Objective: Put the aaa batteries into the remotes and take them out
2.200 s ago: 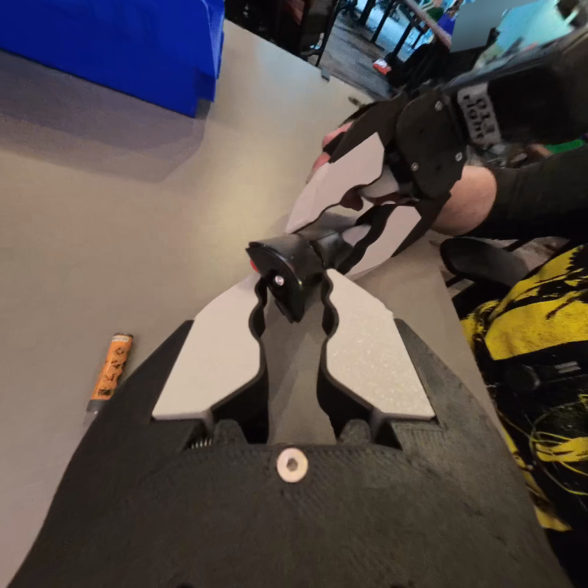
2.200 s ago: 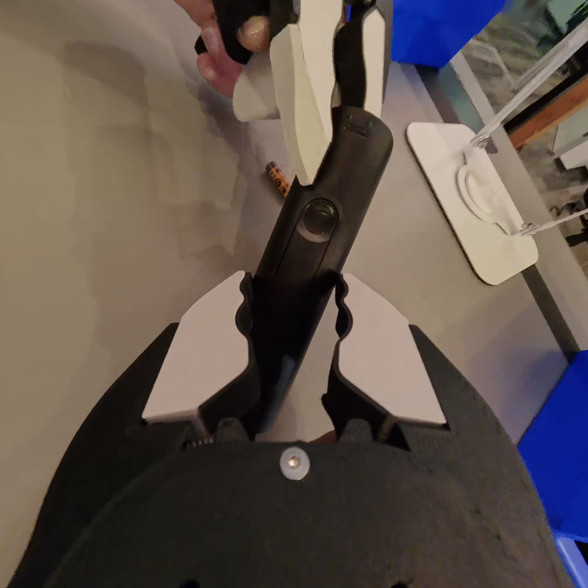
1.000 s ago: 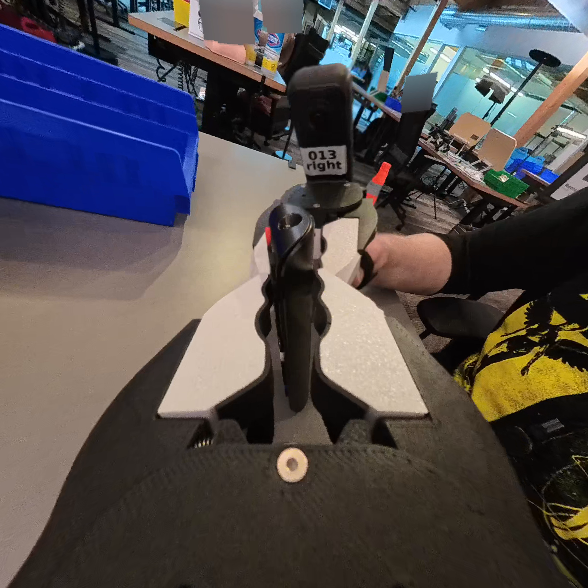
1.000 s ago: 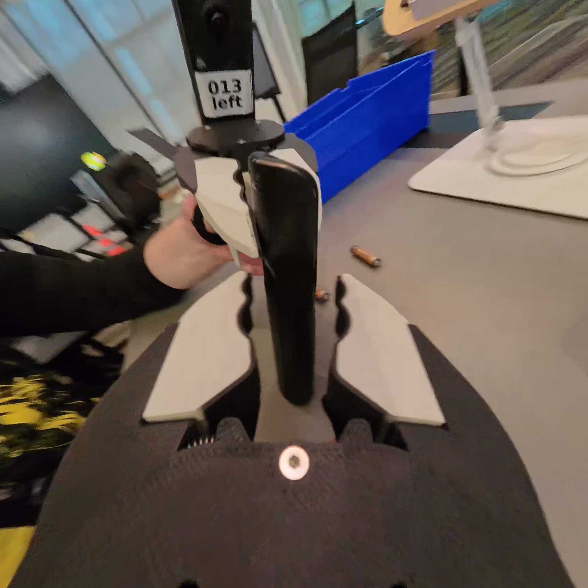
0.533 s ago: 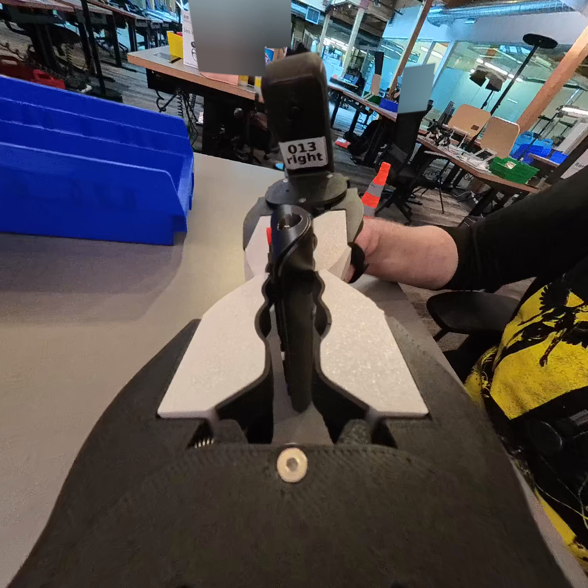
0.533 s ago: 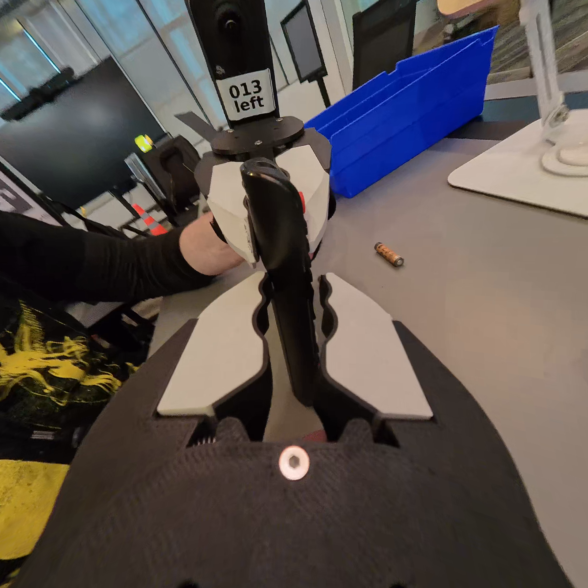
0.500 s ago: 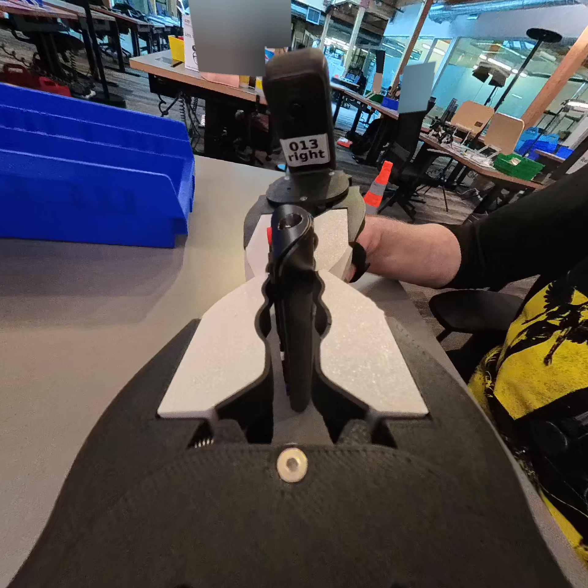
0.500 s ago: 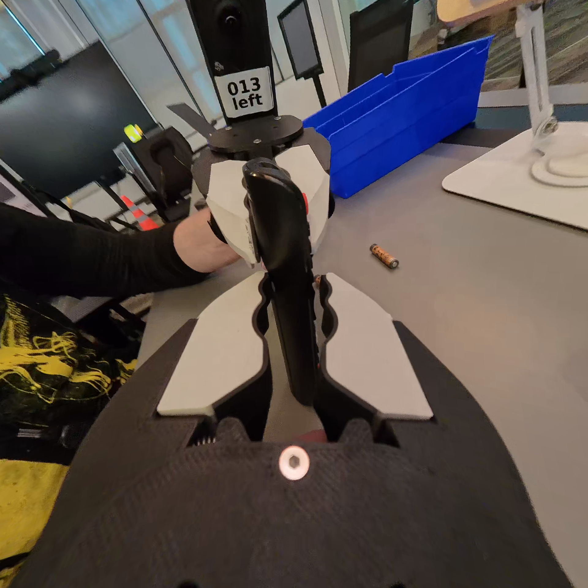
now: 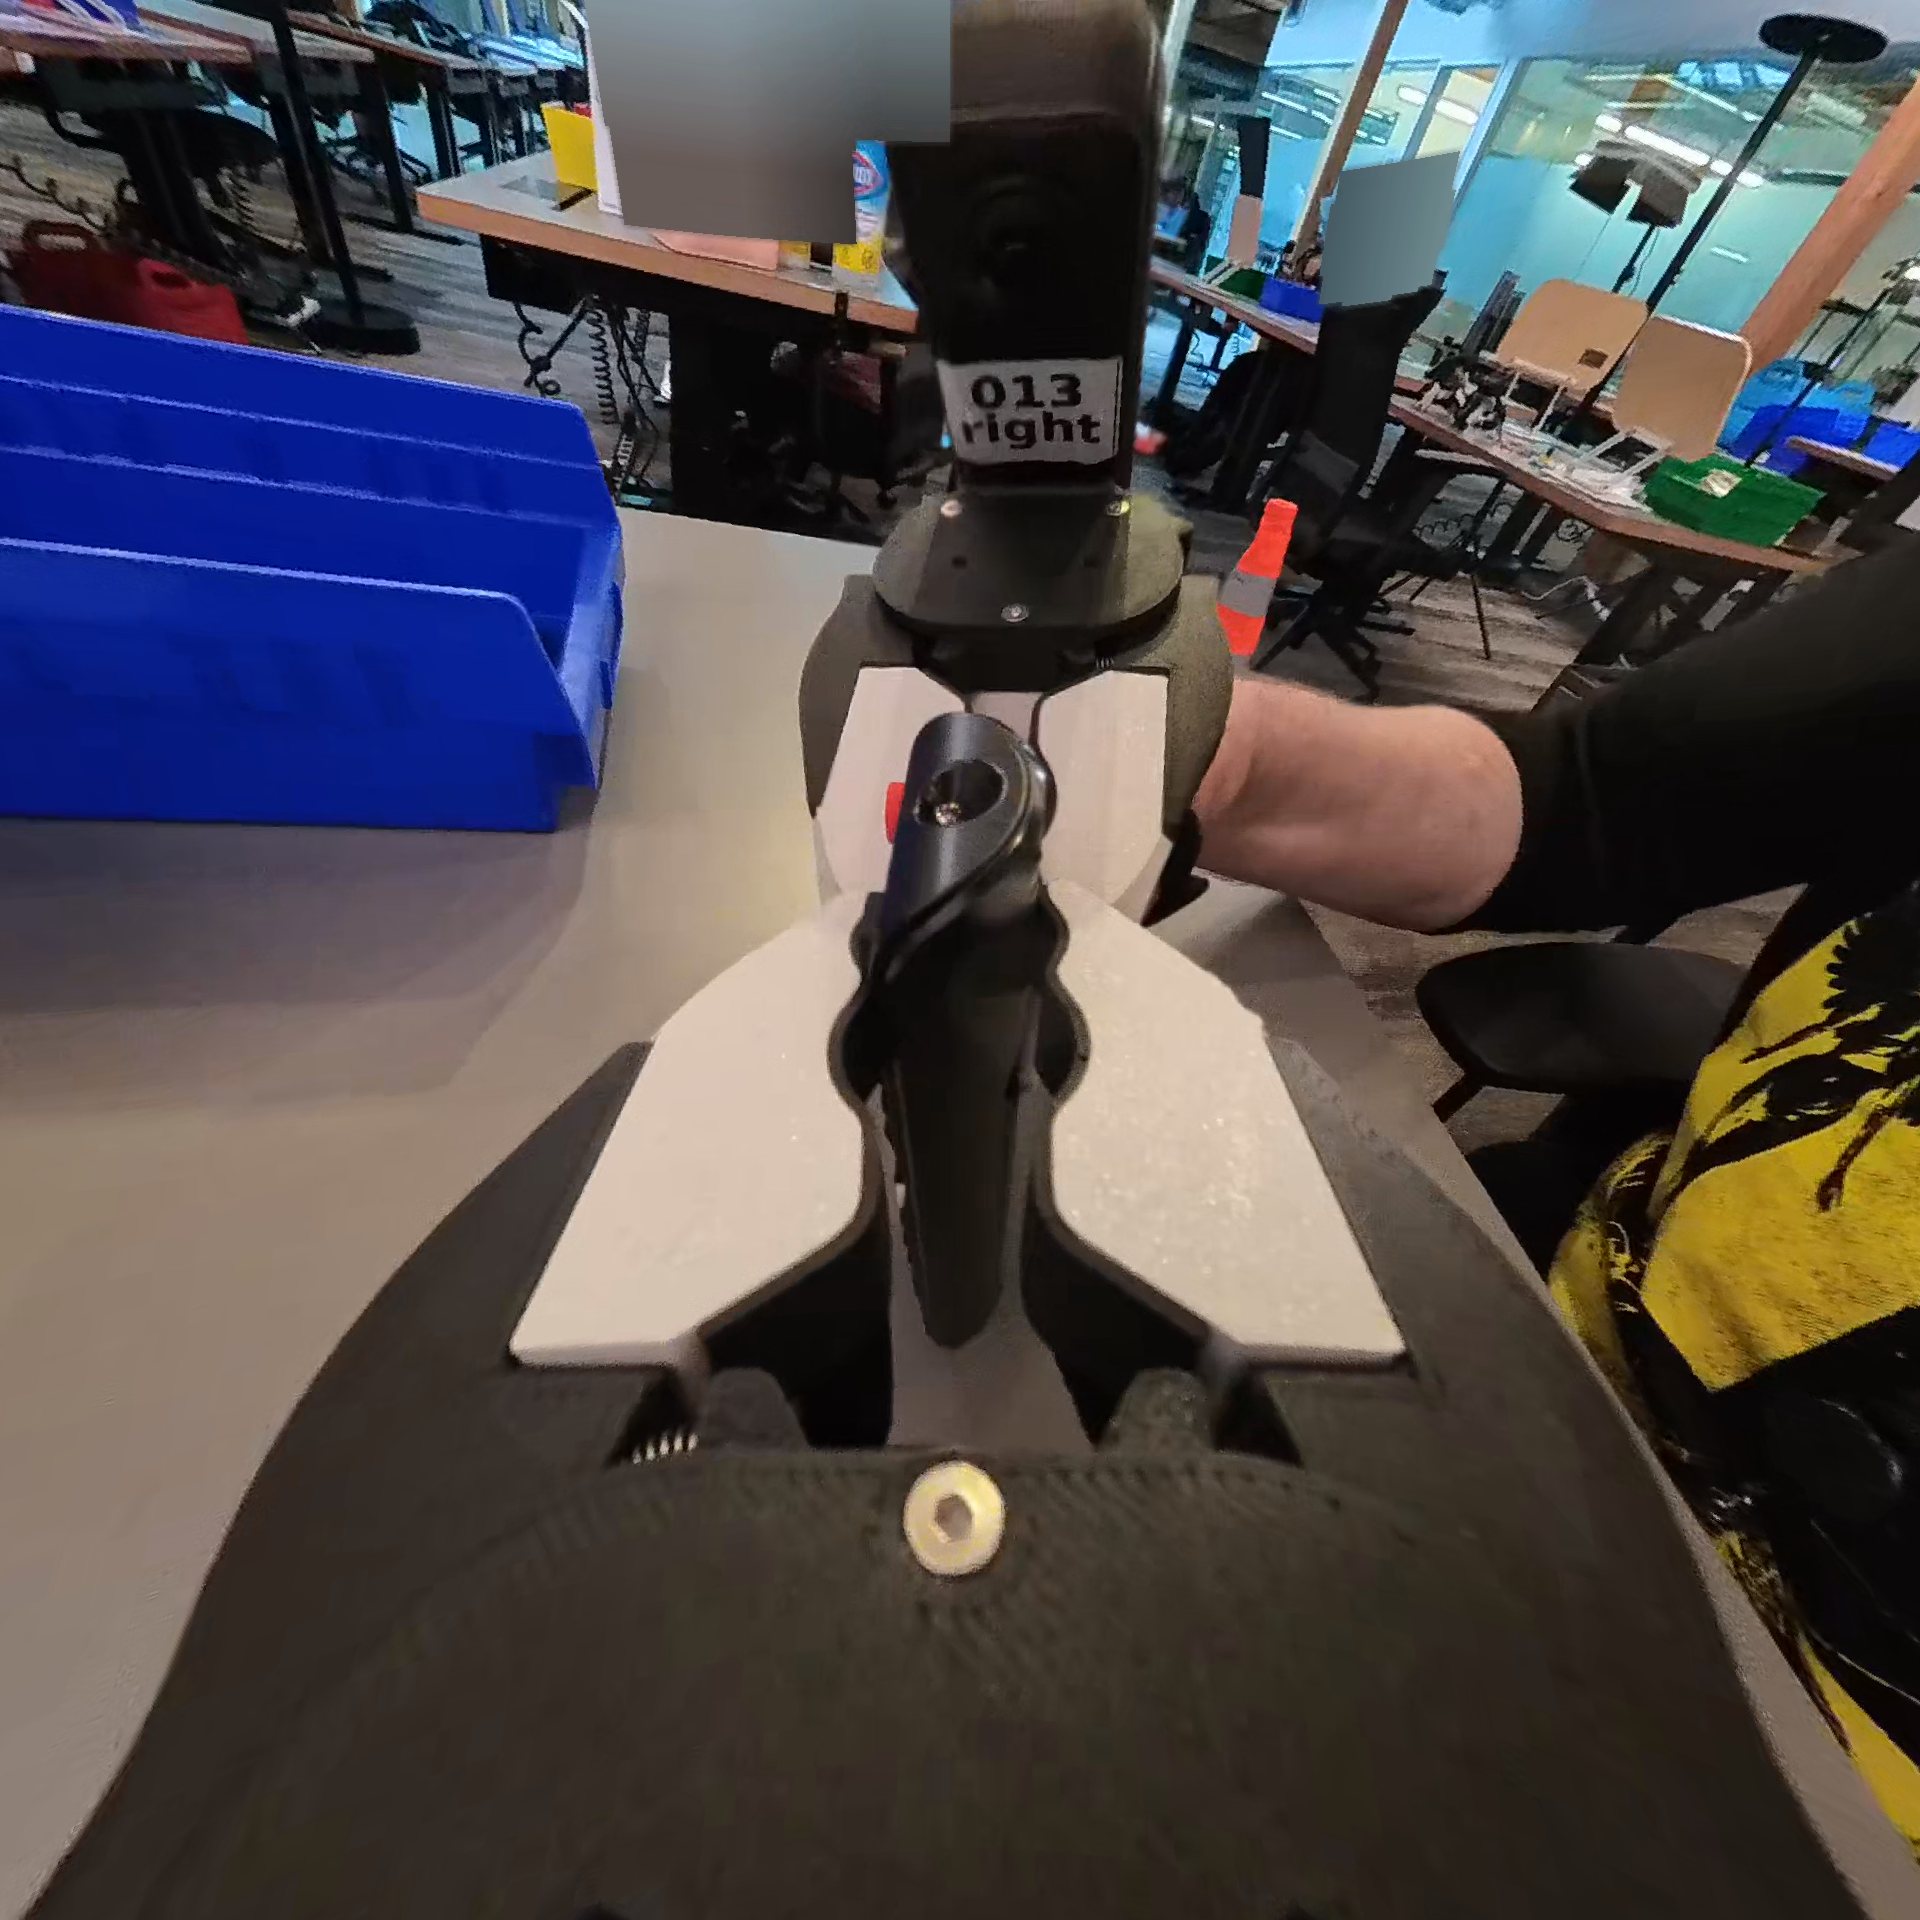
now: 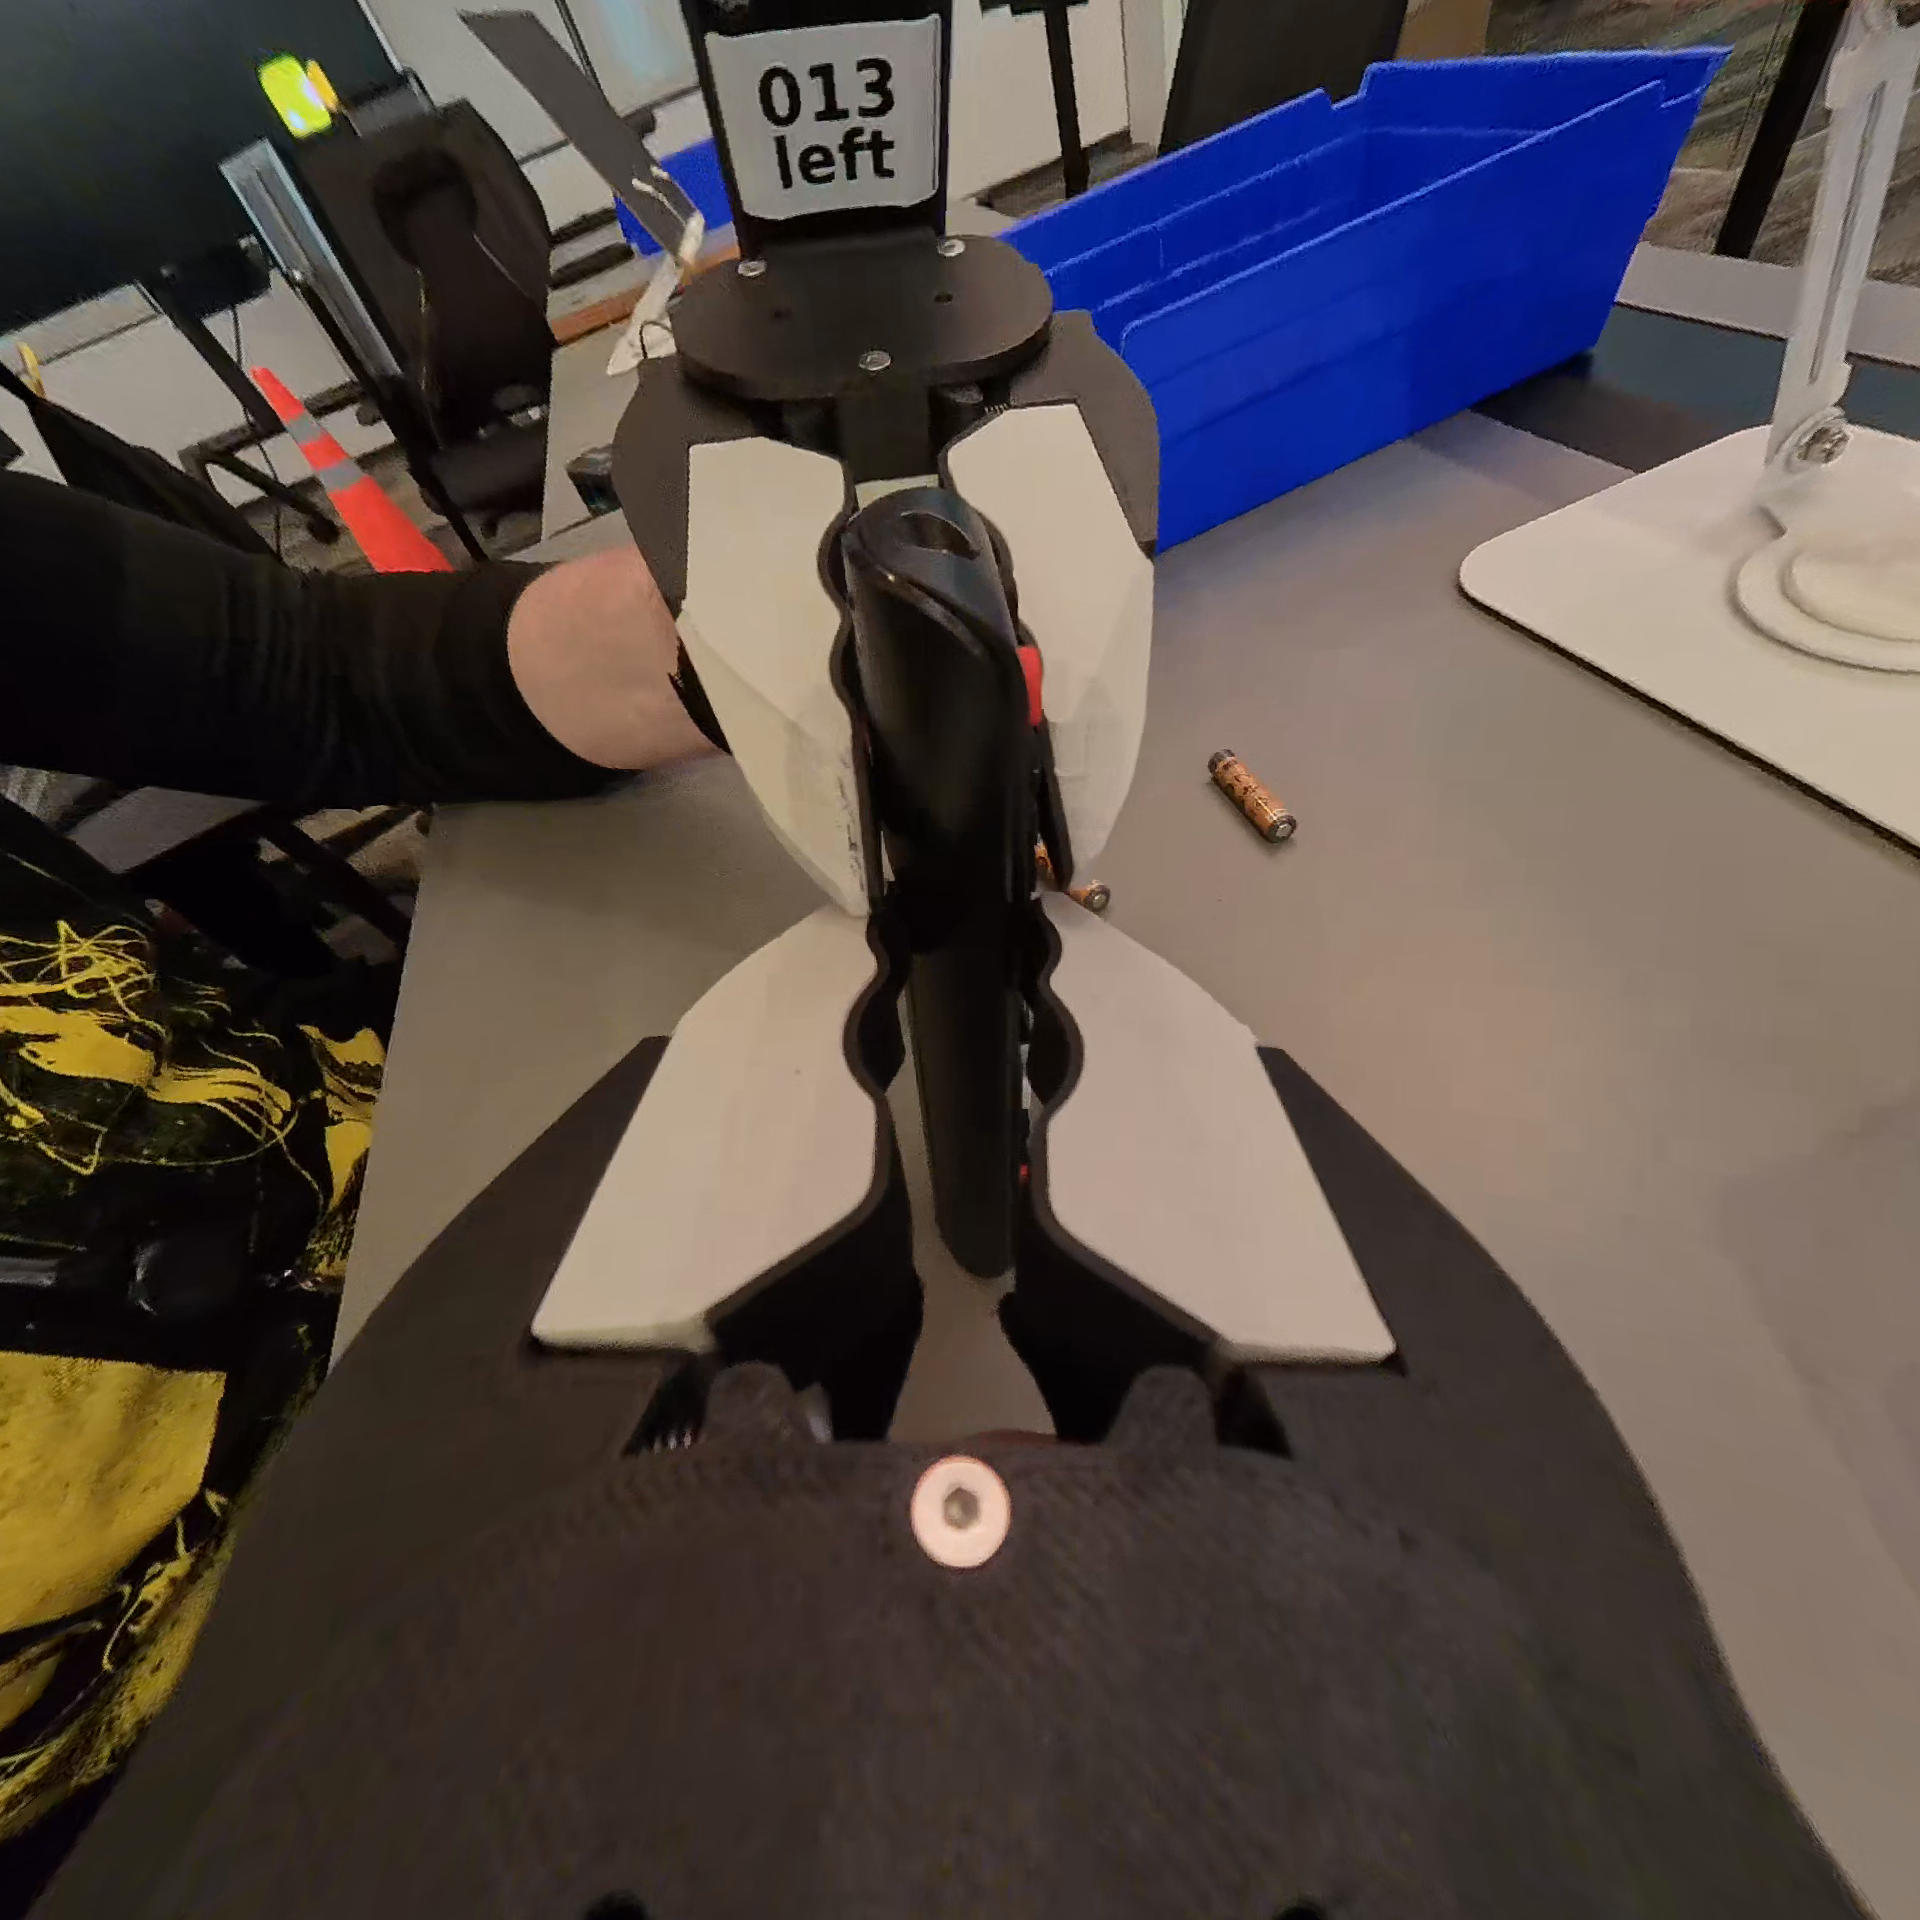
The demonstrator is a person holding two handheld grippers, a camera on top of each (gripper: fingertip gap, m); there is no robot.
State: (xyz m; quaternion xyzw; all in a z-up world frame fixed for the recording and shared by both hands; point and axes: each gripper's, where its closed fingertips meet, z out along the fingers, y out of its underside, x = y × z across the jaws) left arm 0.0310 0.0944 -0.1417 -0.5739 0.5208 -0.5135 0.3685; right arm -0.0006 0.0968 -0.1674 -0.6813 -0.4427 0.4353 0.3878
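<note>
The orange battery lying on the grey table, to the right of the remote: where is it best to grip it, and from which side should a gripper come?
Probably from above, closing across the middle of the orange battery. It lies flat on the grey table, with bare surface on both long sides, so the fingers can straddle its round body.

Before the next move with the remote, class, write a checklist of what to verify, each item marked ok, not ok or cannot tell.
1. Left gripper shut on the black remote: ok.
2. Right gripper shut on the same remote: ok.
3. Remote lifted off the grey table: ok, held on edge between both grippers.
4. Battery cover off or on: cannot tell, the remote shows edge-on.
5. Loose battery on the table: ok, lying to the right of the remote.
6. Second battery: cannot tell, only its tip peeks out beside the left gripper's fingers.
</note>
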